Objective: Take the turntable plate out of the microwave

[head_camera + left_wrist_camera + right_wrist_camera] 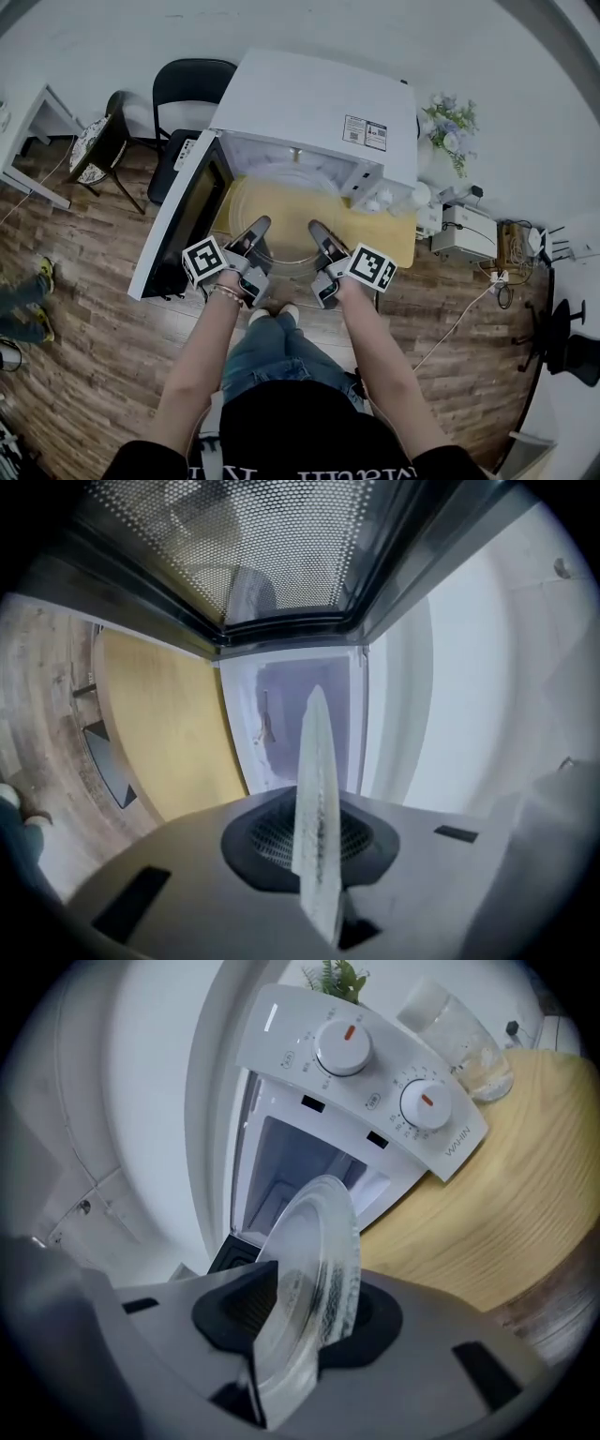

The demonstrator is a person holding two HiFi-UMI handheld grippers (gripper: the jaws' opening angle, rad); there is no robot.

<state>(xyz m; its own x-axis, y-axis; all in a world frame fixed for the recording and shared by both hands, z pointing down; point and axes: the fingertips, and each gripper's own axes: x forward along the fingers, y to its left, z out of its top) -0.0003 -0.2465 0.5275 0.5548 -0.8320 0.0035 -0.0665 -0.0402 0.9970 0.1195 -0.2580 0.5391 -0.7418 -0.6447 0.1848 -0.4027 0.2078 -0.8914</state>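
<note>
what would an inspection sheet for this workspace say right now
surface: round wooden table carrying the microwave, door swung open
job's things: turntable plate held at the microwave's open front, between both grippers
clutter: glassware and flowers beside the microwave
grippers: left gripper shut on the plate; right gripper pads seem to touch it on both sides
cables: white cable trailing at right of the table
surroundings: wood floor, black chair, another person's shoes

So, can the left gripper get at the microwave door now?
Probably not to grasp it: the left gripper is shut on the turntable plate, though the open door stands right beside it.
</note>
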